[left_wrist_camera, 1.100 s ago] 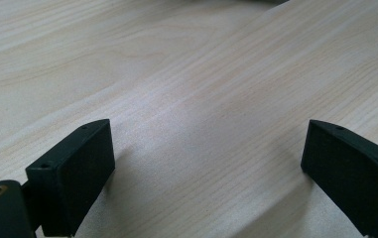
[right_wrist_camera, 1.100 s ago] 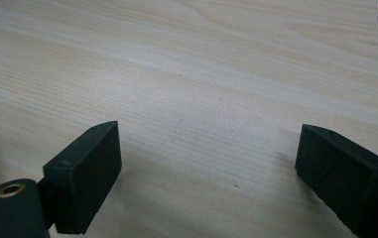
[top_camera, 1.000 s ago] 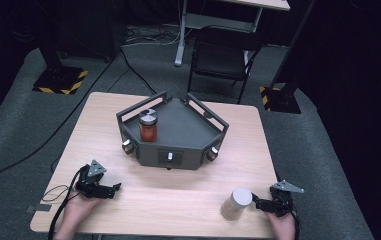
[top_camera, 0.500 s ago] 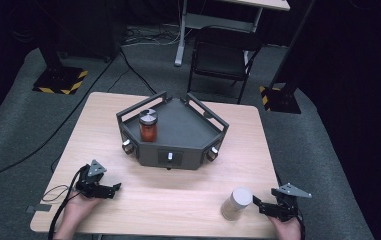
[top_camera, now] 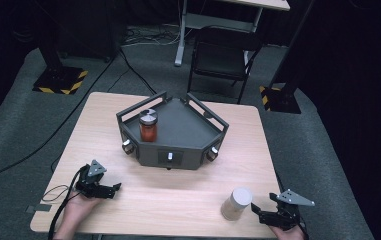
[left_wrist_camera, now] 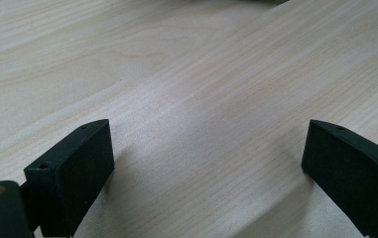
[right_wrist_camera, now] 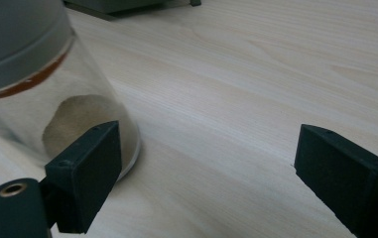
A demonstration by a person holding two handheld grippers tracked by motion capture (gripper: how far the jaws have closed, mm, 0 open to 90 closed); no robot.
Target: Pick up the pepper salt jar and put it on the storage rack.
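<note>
A jar (top_camera: 236,202) with a white lid stands upright near the table's front right; in the right gripper view the jar (right_wrist_camera: 37,99) holds pale powder. My right gripper (top_camera: 256,212) lies just right of it, open, with bare wood between its jaws (right_wrist_camera: 201,173) and the jar outside the left jaw. My left gripper (top_camera: 114,189) rests at the front left, open over bare tabletop (left_wrist_camera: 206,168). A second jar (top_camera: 148,125) with red contents and a grey lid stands on the dark angular tray (top_camera: 188,135) at the table's middle.
The tray has raised rails and knobs on its front faces. A cable (top_camera: 58,192) loops off the table's left front edge. Behind the table are a black chair (top_camera: 220,60) and two stand bases with yellow-black stripes (top_camera: 60,80).
My right gripper has drawn back to the right, away from the white-lidded jar, which stays upright in place. The left gripper has not moved.
</note>
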